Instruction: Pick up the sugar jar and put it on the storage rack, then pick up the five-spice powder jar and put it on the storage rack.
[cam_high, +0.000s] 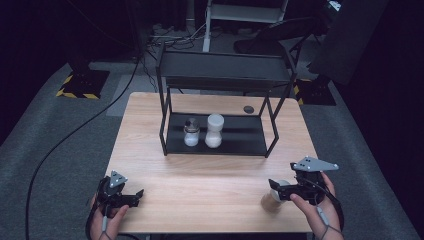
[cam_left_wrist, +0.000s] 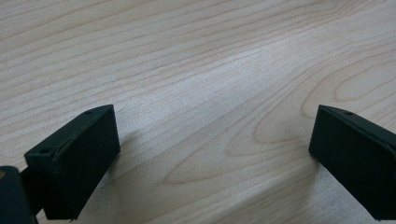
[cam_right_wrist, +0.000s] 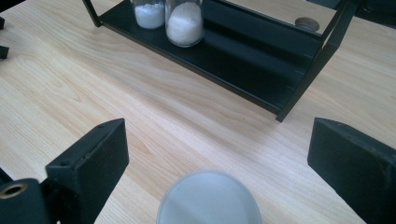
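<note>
Straddling a white-lidded jar (cam_right_wrist: 208, 198) with jaws wide, right hand-held gripper (cam_right_wrist: 219, 154), not gripping. Resting spread and empty on the worktop (cam_left_wrist: 196, 70), left hand-held gripper (cam_left_wrist: 212, 154). Beyond the right one, a black rack (cam_right_wrist: 243, 70) with two jars (cam_right_wrist: 184, 21).

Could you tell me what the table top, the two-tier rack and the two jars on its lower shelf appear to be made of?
Table top: light wood or wood-look laminate, matt, with visible grain.
Rack: probably metal, matt black, with thin straight bars and flat shelves.
Short jar and tall jar: clear glass or plastic, since white powder shows through; the short one's lid looks metallic, the tall one's white.
</note>
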